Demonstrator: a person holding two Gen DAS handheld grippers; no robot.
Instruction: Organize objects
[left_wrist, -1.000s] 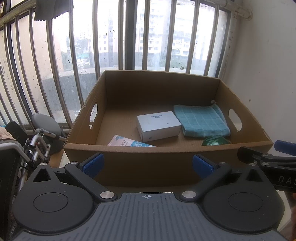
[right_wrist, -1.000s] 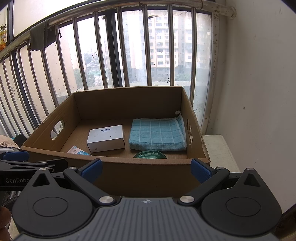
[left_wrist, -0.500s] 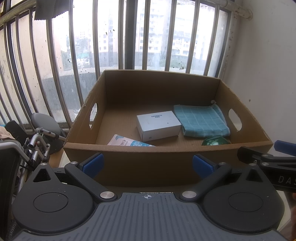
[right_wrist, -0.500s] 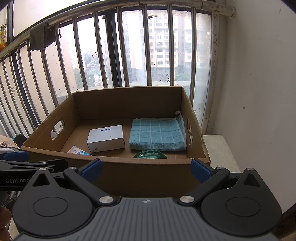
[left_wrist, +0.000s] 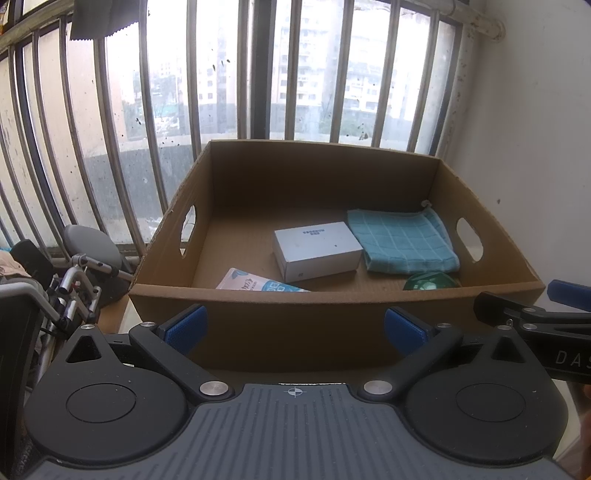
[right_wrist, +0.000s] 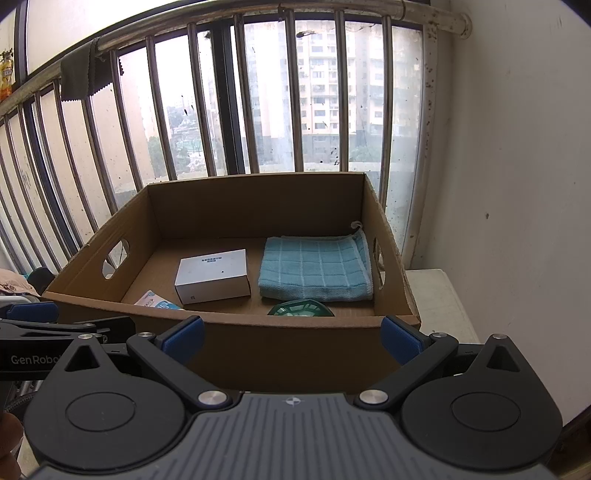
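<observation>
An open cardboard box stands in front of both grippers. Inside lie a white box, a folded teal cloth, a green round object and a light blue packet, the last two partly hidden by the near wall. My left gripper is open and empty before the near wall. My right gripper is open and empty, also before the near wall. Each gripper shows at the edge of the other's view.
A barred window runs behind the box. A white wall is on the right. A folded wheelchair-like metal frame stands at the left. A pale surface carries the box.
</observation>
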